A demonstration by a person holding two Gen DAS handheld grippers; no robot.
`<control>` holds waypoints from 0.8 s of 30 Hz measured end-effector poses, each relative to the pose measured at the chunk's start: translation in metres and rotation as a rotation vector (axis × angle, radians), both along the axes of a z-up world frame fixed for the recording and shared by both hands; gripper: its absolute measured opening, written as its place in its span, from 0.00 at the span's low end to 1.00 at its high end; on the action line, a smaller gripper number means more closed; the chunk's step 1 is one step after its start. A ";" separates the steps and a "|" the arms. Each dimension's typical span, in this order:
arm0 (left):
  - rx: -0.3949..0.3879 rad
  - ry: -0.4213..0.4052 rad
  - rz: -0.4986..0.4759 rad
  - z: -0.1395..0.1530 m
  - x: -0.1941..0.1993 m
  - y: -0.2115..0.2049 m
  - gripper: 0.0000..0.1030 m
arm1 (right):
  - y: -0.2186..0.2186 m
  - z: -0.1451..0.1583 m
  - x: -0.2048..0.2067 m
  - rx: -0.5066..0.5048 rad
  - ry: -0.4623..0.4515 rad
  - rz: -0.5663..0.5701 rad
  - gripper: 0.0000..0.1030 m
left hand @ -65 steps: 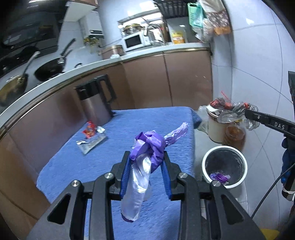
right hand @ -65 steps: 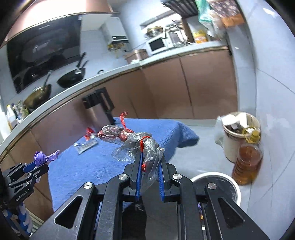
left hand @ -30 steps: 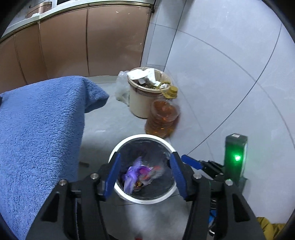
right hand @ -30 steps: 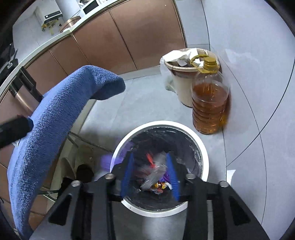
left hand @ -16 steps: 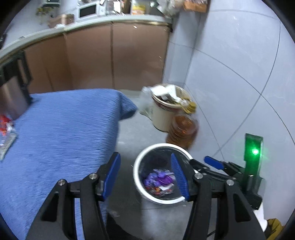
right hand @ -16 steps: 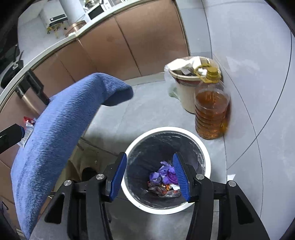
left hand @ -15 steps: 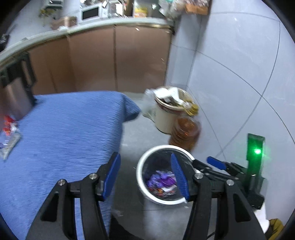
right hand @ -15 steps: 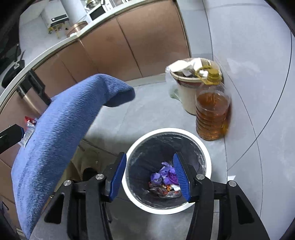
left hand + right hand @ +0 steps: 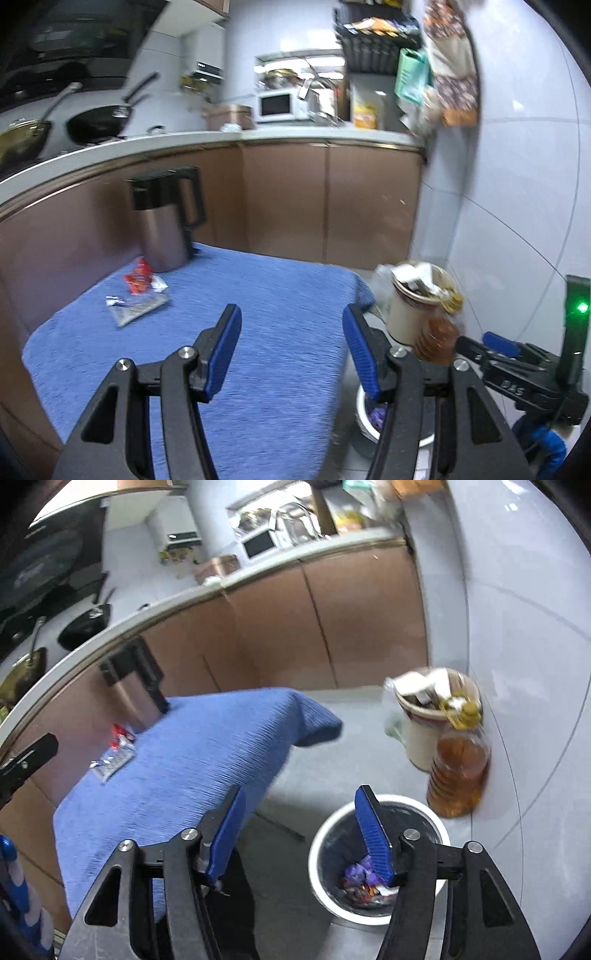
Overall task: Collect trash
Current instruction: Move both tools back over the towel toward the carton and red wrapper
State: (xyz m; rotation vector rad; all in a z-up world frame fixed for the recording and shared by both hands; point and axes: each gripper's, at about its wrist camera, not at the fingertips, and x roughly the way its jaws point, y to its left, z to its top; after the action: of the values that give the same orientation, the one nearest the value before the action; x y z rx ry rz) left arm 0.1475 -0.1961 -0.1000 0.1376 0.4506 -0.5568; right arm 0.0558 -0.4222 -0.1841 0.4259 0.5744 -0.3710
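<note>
On the floor stands a white trash bin (image 9: pixel 320 834) with a black liner, and purple and red trash (image 9: pixel 360 878) lies at its bottom. My right gripper (image 9: pixel 302 794) hangs above and left of the bin, its jaws opening with nothing between them. My left gripper (image 9: pixel 291 314) is open and empty over the blue cloth table (image 9: pixel 277 280), with the bin's rim (image 9: pixel 364 419) low at its right. A red wrapper (image 9: pixel 138 277) and a silver wrapper (image 9: pixel 136 308) lie on the cloth near the kettle, both also in the right wrist view, red wrapper (image 9: pixel 120 736) and silver wrapper (image 9: pixel 112 762).
A steel kettle (image 9: pixel 162 221) with a black handle stands at the table's far left. A beige bucket (image 9: pixel 419 734) stuffed with rubbish and an oil bottle (image 9: pixel 460 771) stand by the tiled wall beyond the bin. Brown cabinets and a counter run behind.
Both grippers held knotted bags earlier; those now lie in the bin. Both have risen from over the bin, the left swinging toward the table. The right jaws have spread wider.
</note>
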 end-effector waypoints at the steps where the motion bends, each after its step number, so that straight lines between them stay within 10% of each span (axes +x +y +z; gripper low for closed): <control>1: -0.007 -0.006 0.016 0.003 -0.002 0.010 0.53 | 0.006 0.006 0.000 -0.011 -0.010 0.010 0.62; 16: -0.110 -0.130 0.260 0.021 -0.028 0.128 0.61 | 0.096 0.076 -0.001 -0.193 -0.111 0.118 0.99; 24: -0.106 -0.098 0.317 0.018 -0.024 0.167 0.64 | 0.126 0.096 0.008 -0.262 -0.156 0.156 1.00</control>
State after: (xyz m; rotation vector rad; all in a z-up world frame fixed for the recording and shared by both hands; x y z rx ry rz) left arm 0.1236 -0.0290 -0.0822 -0.0096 0.3380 -0.2599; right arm 0.0634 -0.2965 -0.0886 0.1550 0.3969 -0.2562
